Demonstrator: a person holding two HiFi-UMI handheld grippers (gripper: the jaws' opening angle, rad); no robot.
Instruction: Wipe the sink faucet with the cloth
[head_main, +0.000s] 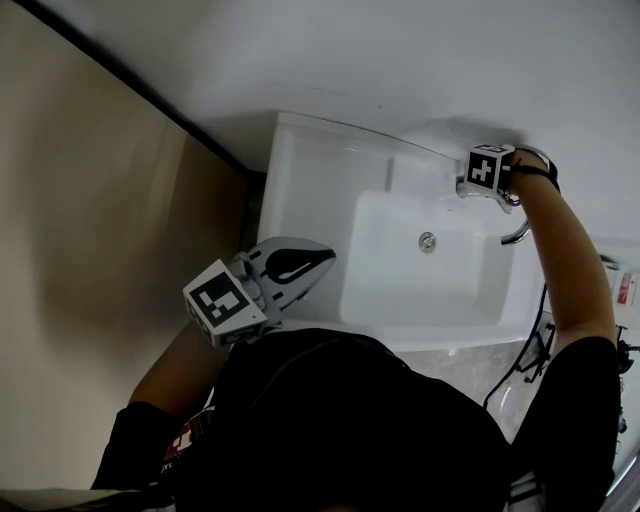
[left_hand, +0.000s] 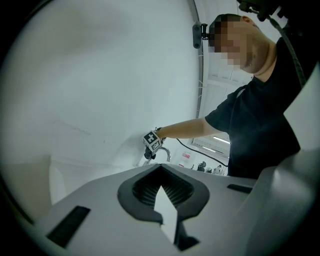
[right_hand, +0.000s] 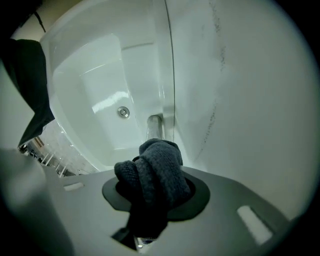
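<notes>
Right gripper (right_hand: 158, 174) pinches the grey cloth (right_hand: 164, 156), bunched at the faucet (right_hand: 154, 127); the left gripper (left_hand: 161, 172) is pressed together, empty.

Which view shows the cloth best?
Right gripper view: the right gripper clamps the dark cloth, bunched beside the faucet. Head view hides it behind the marker cube; left gripper view shows it too small to tell.

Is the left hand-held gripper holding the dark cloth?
No, the left hand-held gripper has nothing between its jaws; the dark cloth is clamped in the right hand-held gripper.
</notes>
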